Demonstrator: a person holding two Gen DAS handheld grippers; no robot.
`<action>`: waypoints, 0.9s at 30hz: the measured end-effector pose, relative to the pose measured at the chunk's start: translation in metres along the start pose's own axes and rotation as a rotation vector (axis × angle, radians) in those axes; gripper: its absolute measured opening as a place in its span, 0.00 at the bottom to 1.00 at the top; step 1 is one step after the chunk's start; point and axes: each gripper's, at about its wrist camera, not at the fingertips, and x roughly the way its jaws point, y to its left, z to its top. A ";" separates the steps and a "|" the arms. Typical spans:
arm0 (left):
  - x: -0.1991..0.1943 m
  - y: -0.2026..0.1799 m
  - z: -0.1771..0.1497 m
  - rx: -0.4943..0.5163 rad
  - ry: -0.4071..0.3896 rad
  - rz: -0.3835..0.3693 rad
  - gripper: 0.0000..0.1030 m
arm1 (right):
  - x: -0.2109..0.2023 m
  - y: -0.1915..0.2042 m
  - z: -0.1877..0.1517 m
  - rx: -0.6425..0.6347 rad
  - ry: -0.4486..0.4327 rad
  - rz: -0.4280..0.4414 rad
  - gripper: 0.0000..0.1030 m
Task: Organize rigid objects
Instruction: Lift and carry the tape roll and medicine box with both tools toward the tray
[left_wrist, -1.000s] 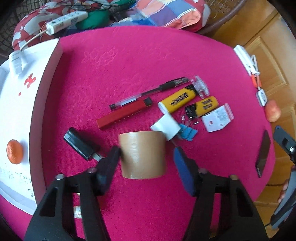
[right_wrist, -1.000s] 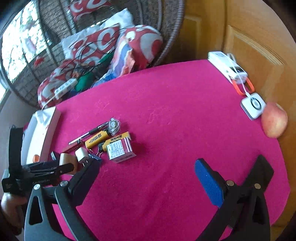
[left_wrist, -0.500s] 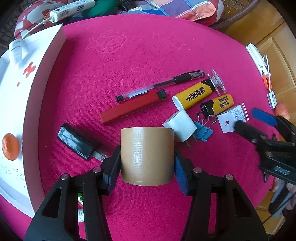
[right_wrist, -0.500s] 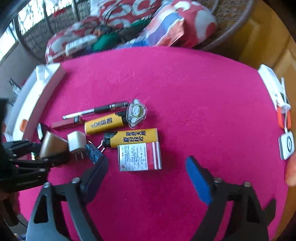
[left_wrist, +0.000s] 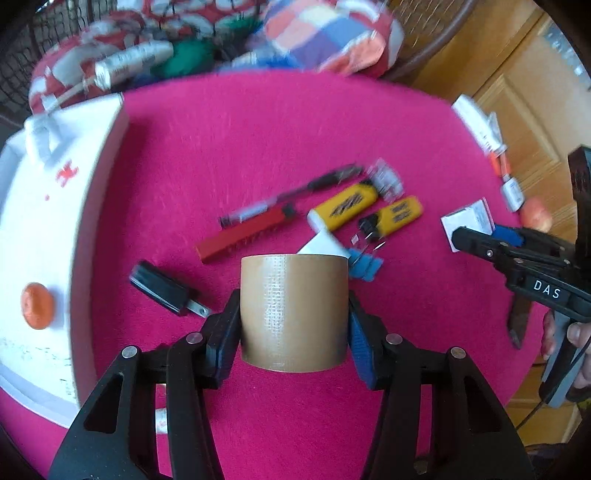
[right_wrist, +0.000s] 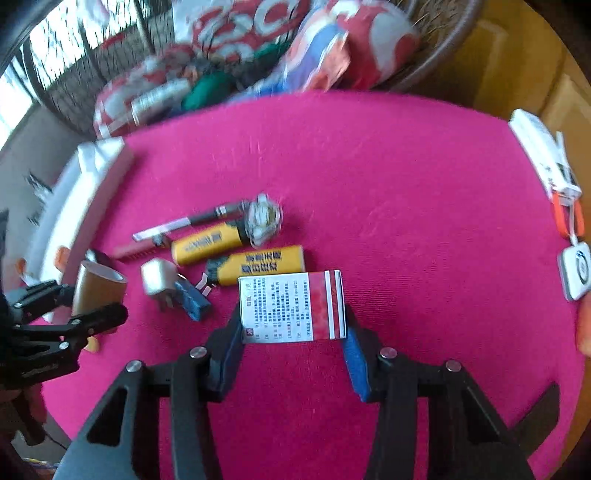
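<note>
My left gripper (left_wrist: 293, 314) is shut on a brown tape roll (left_wrist: 293, 310) and holds it just above the pink table; the roll also shows in the right wrist view (right_wrist: 96, 288). My right gripper (right_wrist: 293, 325) is shut on a red-and-white small box (right_wrist: 291, 306), seen at the right in the left wrist view (left_wrist: 467, 221). Beyond lie two yellow lighters (right_wrist: 210, 243) (right_wrist: 262, 264), a pen (right_wrist: 192, 221), a red stick (left_wrist: 243, 238), a white plug (right_wrist: 159, 277), blue clips (right_wrist: 190, 295) and a black plug (left_wrist: 162, 288).
A white box (left_wrist: 44, 229) with an orange fruit (left_wrist: 37, 306) in it stands at the table's left edge. A white charger, orange cable and an apple (left_wrist: 535, 218) lie at the right edge. A dark flat object (left_wrist: 519, 325) lies near the right edge. Cushions sit behind the table.
My left gripper closed on the tape roll and raised it slightly. My right gripper moved in to the red-and-white box and closed on it.
</note>
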 end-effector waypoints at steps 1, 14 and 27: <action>-0.013 -0.002 0.001 0.008 -0.033 -0.008 0.50 | -0.012 -0.002 0.000 0.010 -0.028 0.005 0.47; -0.262 0.003 0.013 0.059 -0.716 0.033 0.50 | -0.255 0.031 0.011 0.032 -0.778 0.002 0.47; -0.435 0.101 -0.021 -0.100 -1.048 0.202 0.50 | -0.354 0.089 0.016 0.005 -1.090 0.070 0.47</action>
